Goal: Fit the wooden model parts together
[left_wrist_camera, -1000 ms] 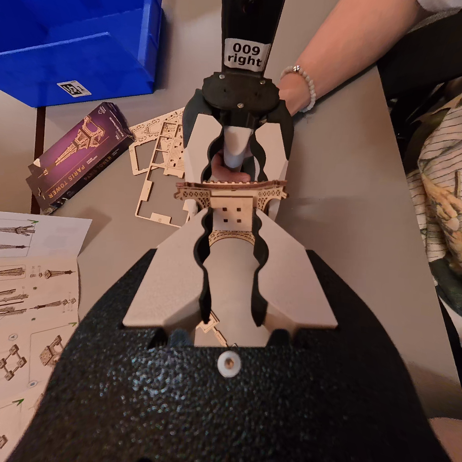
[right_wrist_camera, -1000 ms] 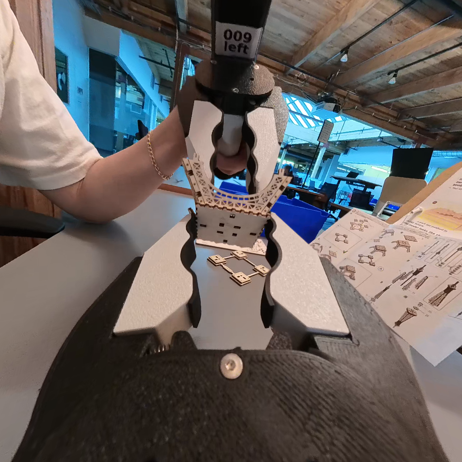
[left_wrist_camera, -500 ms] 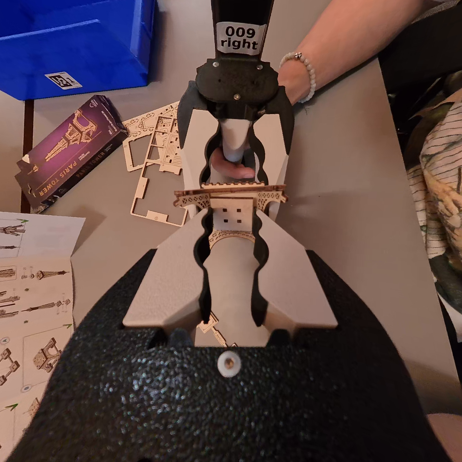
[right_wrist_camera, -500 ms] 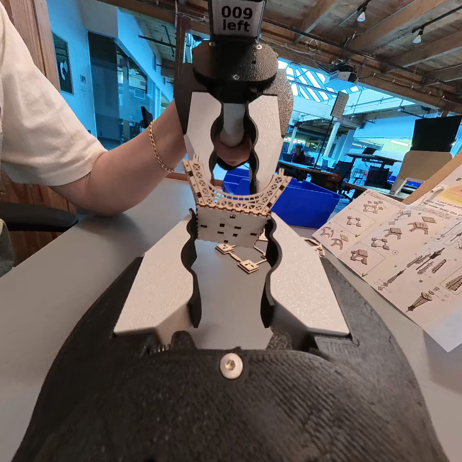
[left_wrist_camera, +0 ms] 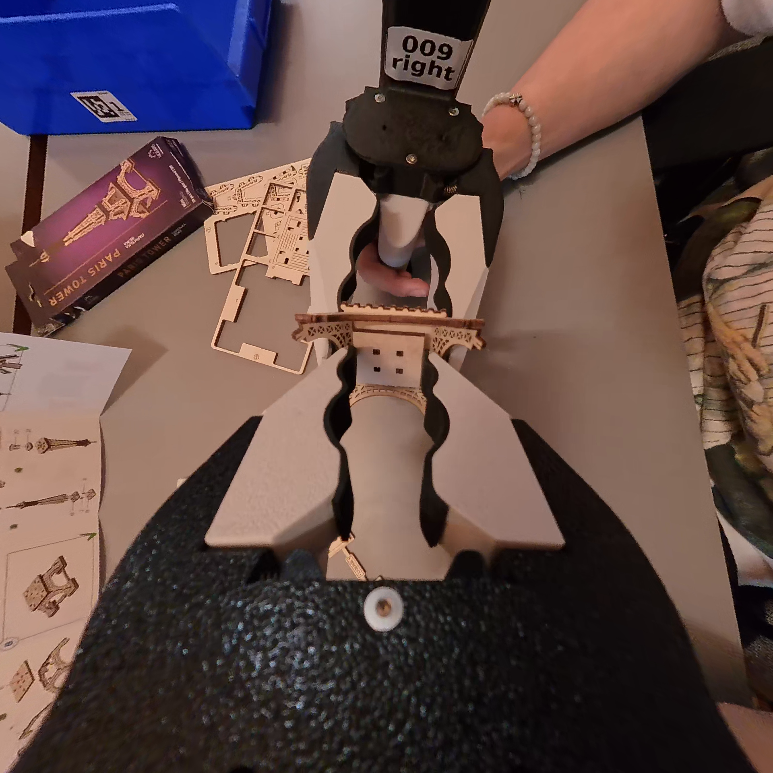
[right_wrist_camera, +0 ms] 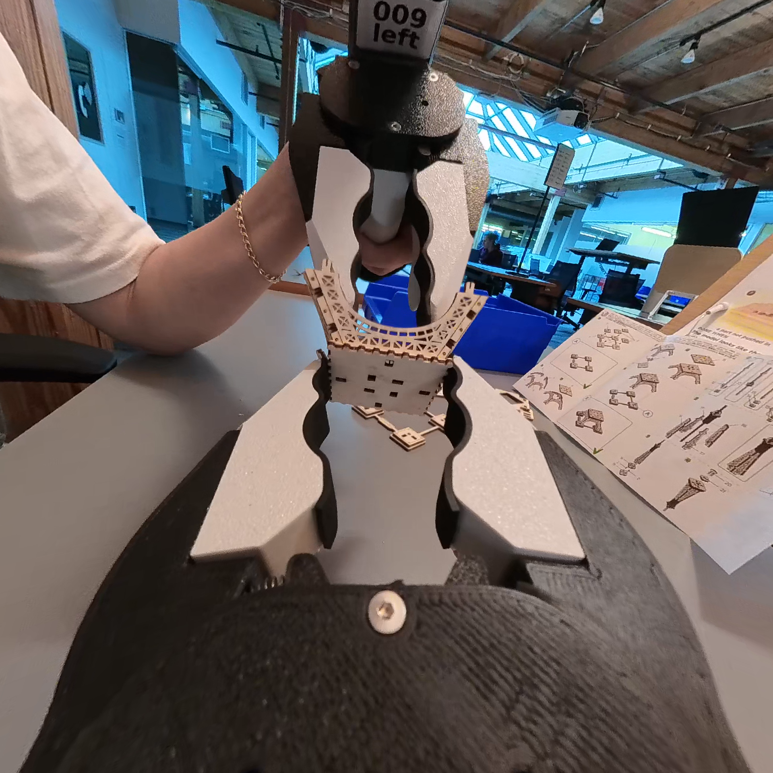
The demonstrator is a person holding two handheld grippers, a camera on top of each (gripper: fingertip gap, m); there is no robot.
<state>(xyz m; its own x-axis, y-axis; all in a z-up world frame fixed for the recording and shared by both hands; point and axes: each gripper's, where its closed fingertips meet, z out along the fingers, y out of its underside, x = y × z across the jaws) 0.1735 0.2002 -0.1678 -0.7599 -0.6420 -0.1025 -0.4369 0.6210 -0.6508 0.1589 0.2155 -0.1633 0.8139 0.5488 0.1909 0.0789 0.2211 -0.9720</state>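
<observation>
A wooden tower-base model [left_wrist_camera: 387, 359], a square plate with small holes and latticed arched legs, is held in the air between both grippers. My left gripper [left_wrist_camera: 389, 376] is shut on the plate's sides. My right gripper [right_wrist_camera: 389, 376] is shut on the same model [right_wrist_camera: 389, 382] from the opposite side. The right gripper [left_wrist_camera: 395, 322] reaches in from the top of the left wrist view, and the left gripper [right_wrist_camera: 391, 301] from the top of the right wrist view. A wooden square frame with corner pads [right_wrist_camera: 401, 431] lies on the table below.
Punched wooden sheets [left_wrist_camera: 259, 267] and a purple model box [left_wrist_camera: 108, 230] lie on the grey table [left_wrist_camera: 564, 376]. A blue bin [left_wrist_camera: 125, 54] stands behind them. Instruction sheets [right_wrist_camera: 669, 418] lie to one side. A person's forearms [right_wrist_camera: 188, 293] hold the grippers. The tips of both grippers are at nearly the same place.
Both grippers keep their hold on the model. The held pair has shifted slightly over the table, so the box, sheets and square frame sit a little differently in view.
</observation>
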